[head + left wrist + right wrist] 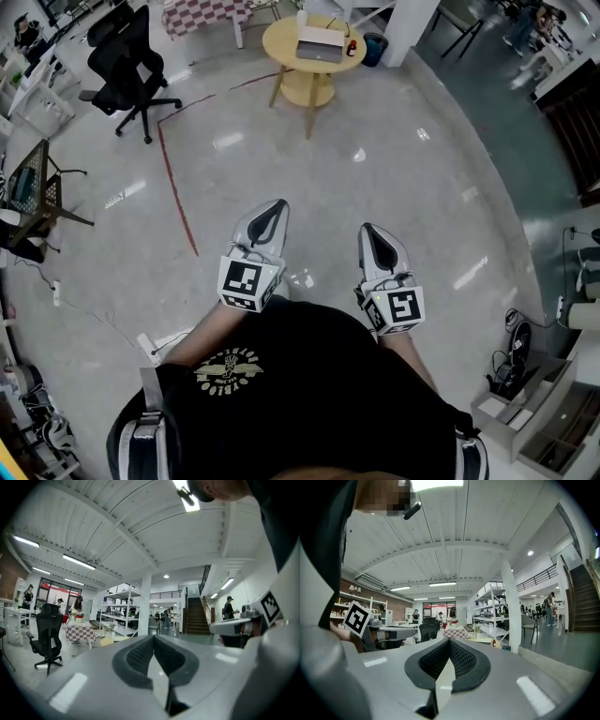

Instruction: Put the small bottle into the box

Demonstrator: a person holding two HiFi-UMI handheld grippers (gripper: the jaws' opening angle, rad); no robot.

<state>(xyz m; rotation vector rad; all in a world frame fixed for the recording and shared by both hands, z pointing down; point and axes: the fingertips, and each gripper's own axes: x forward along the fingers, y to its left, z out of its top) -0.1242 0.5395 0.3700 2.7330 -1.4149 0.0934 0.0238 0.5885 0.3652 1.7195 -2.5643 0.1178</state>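
Note:
Far ahead in the head view stands a round yellow table. On it lie a pale box and, right of the box, a small dark-red bottle. The right gripper view shows the same bottle at the table's edge. I hold both grippers close to my body, well short of the table. My left gripper is shut and empty, its jaws meeting at the tip. The right gripper is also shut with nothing in it.
A black office chair stands at the far left, and a wire chair is nearer on the left. A red line runs across the polished floor. A white pillar and a blue bin are beside the table. Shelving sits at lower right.

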